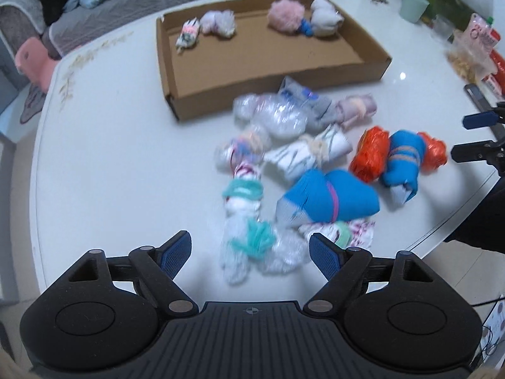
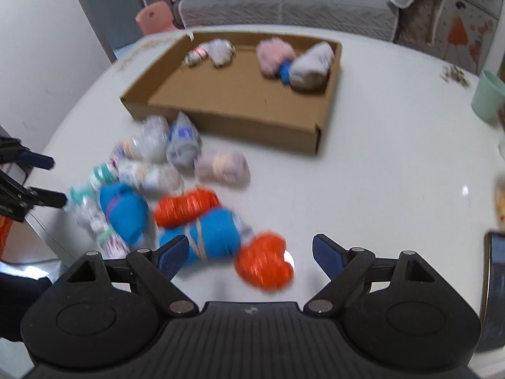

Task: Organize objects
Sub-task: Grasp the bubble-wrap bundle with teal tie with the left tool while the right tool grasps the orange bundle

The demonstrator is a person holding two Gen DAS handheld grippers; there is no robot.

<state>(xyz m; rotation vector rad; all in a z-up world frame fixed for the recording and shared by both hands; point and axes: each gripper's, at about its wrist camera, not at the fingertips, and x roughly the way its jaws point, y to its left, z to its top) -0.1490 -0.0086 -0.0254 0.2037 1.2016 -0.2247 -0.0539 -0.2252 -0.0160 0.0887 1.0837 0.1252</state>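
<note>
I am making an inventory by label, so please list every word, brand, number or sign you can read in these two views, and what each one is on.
No text can be read in either view.
Snack bag at the table's edge: red printed marks, too blurred to read.
Grey bundle by the cardboard tray: a small blue patch, no legible letters.
Wall picture behind the sofa: drawings only, no legible words.
Other bundles: no lettering visible.

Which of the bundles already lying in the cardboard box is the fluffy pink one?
It is the pink bundle toward the right of the cardboard box, touching the white bundle. The two others in the box, at the left, are smaller and pale or patterned.
</note>
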